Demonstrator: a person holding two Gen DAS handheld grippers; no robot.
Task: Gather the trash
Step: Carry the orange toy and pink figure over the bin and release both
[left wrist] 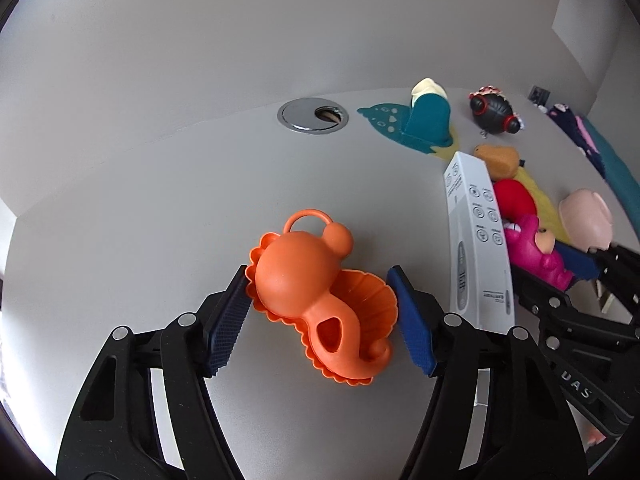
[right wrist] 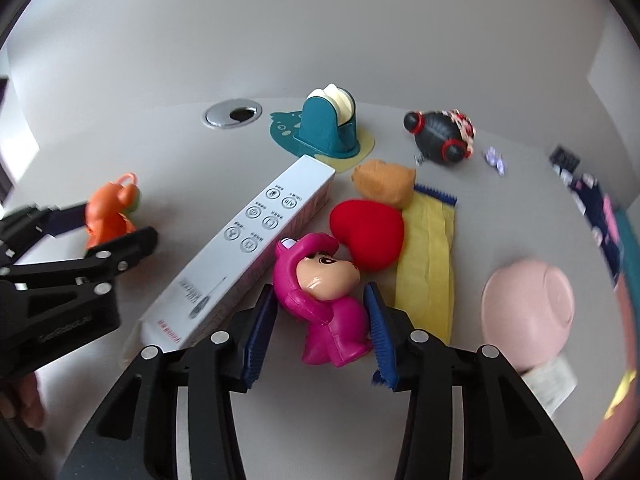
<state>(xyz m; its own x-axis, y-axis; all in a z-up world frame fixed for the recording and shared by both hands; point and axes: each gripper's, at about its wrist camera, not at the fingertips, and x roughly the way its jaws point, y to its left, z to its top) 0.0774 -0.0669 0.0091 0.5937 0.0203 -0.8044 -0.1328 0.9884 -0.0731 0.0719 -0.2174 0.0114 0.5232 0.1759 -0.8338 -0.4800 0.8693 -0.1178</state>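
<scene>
Two grippers straddle toys on the grey tabletop. Leftmost, the left gripper stands wide around an orange toy, one pad apparently brushing its frilled edge. Right of the white box, the right gripper spreads around the pink figure; contact is unclear. Far-right items blur out

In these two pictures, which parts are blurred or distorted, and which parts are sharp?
Left wrist view: the orange toy is sharp; the table edge bows from fisheye distortion. Right wrist view: the pink figure is sharp; the left gripper and far right edge are smeared.
</scene>
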